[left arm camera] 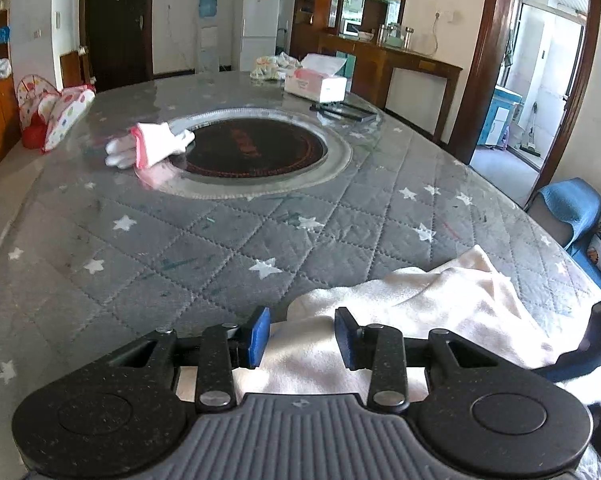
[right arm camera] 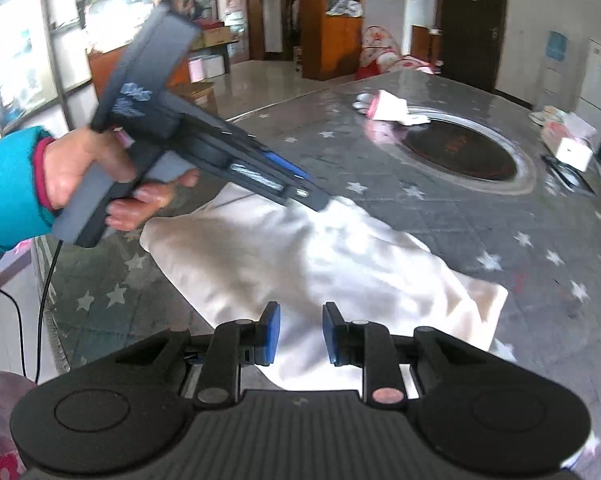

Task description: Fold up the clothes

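Note:
A cream cloth (left arm camera: 420, 300) lies rumpled on the near part of the grey star-patterned table cover (left arm camera: 180, 240). My left gripper (left arm camera: 302, 334) hovers over the cloth's edge, jaws apart, with cloth showing below the gap and the pads not pressing on it. In the right wrist view the cloth (right arm camera: 300, 264) spreads toward me as a rough rectangle. There a hand in a teal sleeve (right arm camera: 8, 192) holds the left gripper (right arm camera: 320, 200), whose tip rests at the cloth's far corner. My right gripper (right arm camera: 302, 332) stands open above the cloth's near edge, gripping nothing.
White gloves with pink cuffs (left arm camera: 152, 146) lie by the round dark hotplate (left arm camera: 252, 148) set in the table's middle. A tissue box (left arm camera: 320, 84) and black strips (left arm camera: 344, 110) sit at the far side. A blue-cushioned chair (left arm camera: 572, 204) stands to the right.

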The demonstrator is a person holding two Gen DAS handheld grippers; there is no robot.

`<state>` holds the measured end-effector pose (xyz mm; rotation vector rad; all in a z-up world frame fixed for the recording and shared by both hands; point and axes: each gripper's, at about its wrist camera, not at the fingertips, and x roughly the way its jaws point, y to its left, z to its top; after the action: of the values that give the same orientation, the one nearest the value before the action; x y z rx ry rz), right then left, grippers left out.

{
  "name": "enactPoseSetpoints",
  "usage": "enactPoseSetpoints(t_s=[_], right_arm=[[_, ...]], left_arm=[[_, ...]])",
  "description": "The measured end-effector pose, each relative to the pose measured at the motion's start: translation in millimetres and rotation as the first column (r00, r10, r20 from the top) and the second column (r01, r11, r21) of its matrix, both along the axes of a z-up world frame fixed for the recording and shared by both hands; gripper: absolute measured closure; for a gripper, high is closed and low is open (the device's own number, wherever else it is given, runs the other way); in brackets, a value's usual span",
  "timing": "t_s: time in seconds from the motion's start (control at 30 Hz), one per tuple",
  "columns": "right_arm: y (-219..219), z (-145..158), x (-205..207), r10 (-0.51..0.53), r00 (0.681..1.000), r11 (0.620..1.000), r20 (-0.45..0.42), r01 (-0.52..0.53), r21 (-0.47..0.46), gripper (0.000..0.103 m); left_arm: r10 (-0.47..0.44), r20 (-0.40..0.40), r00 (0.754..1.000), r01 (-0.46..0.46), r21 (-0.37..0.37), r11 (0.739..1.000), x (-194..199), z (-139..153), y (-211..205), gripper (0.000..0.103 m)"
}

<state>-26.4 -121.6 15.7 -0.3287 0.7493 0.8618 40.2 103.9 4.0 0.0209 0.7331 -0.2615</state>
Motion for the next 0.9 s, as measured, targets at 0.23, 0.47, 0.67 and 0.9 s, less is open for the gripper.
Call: enactPoseSetpoints(t_s=[0.23,0.47,0.67,0.9], right_arm=[[-20.6,-7.8,-0.5,-0.081,0.997,0.997,-0.017,0.081,-0.001,0.081],[-22.0,-19.4,-4.0,-0.096,0.995,0.995,-0.016,0.096,-0.005,0.081],[-32.9,-9.6,-5.5,-0.122,0.992,0.992,-0.006,0.122,0.002,0.081],[-42.2,-12.4,-3.2,-0.138,0.99,0.99,-0.028,0.138,0.003,0.081]], left_arm=[[-0.084,0.048,0.995,0.083,0.021,0.996,-50.6,12.1,-16.5,0.064],[-0.147,0.048,0.988,0.146,0.017,0.989,-78.6,6.4,-41.2,0.064],[-0.181,0.058,0.982,0.182,-0.023,0.983,-75.3,3.8,-61.9,0.065],[-0.206,0.032,0.978,0.207,-0.021,0.978,-62.8,-12.2,-83.0,0.066]])
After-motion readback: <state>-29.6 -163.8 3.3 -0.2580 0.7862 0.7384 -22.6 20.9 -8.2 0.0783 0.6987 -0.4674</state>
